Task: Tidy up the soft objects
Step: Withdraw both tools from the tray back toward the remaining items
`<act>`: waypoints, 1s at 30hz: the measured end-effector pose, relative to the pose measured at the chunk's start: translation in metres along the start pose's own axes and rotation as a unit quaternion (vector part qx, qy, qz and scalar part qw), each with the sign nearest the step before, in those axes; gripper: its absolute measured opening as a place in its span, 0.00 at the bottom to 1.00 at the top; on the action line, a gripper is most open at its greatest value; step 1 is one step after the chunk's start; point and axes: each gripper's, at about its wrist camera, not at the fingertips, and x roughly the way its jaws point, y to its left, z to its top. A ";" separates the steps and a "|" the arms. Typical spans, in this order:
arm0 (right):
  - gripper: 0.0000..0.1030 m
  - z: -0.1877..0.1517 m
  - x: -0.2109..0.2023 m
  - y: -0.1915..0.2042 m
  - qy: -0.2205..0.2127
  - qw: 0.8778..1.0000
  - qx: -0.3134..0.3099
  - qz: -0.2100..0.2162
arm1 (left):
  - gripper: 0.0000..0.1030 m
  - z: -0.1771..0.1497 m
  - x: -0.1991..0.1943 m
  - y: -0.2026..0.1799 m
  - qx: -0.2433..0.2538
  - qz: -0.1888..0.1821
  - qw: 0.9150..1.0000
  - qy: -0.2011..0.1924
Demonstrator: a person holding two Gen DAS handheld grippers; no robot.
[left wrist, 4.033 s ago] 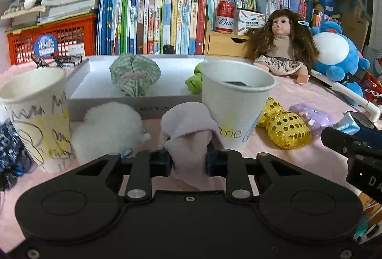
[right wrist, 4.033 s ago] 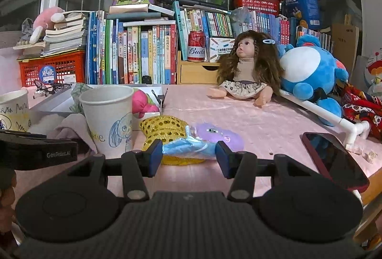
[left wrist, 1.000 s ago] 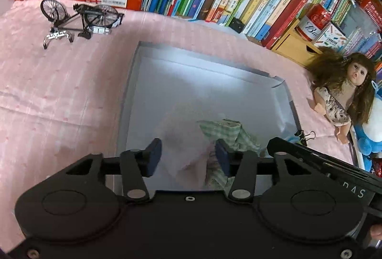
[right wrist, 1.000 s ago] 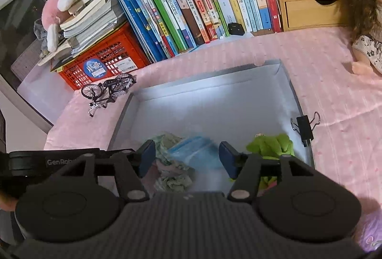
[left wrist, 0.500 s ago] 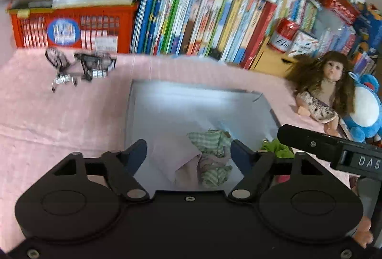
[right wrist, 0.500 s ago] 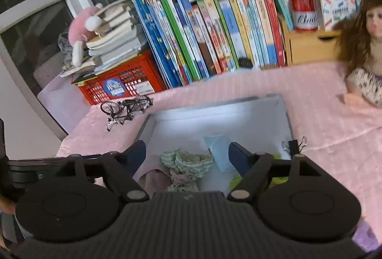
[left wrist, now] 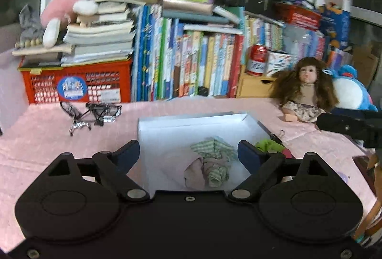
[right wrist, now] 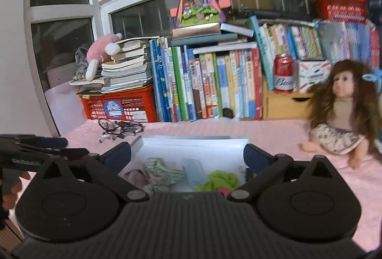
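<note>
A white shallow box (left wrist: pixel 195 123) (right wrist: pixel 191 147) sits on the pink tablecloth. In it lie a pale pink cloth (left wrist: pixel 191 169) (right wrist: pixel 135 175), a green checked cloth (left wrist: pixel 212 151) (right wrist: pixel 162 169), a light blue soft packet (right wrist: pixel 193 169) and a green plush (left wrist: pixel 268 145) (right wrist: pixel 219 181). My left gripper (left wrist: pixel 188 151) is open and empty, above the box's near side. My right gripper (right wrist: pixel 187 154) is open and empty, above the box too. The left gripper also shows at the left edge of the right wrist view (right wrist: pixel 35 151).
A toy bicycle (left wrist: pixel 90 113) (right wrist: pixel 119 127) stands left of the box. A doll (left wrist: pixel 308 92) (right wrist: pixel 343 111) and a blue plush (left wrist: pixel 353 92) sit at the right. Books, a red crate (left wrist: pixel 76 82) and a can (right wrist: pixel 284 76) line the back. A binder clip (left wrist: pixel 278 136) lies by the box.
Both grippers opened wider and pulled back and up from the box. The pink cloth and the blue packet now lie in the box, free of the fingers.
</note>
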 end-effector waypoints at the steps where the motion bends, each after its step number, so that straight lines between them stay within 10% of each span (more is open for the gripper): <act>1: 1.00 -0.004 -0.004 -0.002 -0.002 1.000 -0.002 -0.003 | 0.86 -0.004 -0.002 -0.001 0.004 -0.001 1.000 -0.001; 30: 1.00 -0.102 -0.037 -0.026 -0.023 0.995 -0.013 -0.094 | 0.97 -0.108 -0.057 0.030 -0.038 0.091 0.995 -0.033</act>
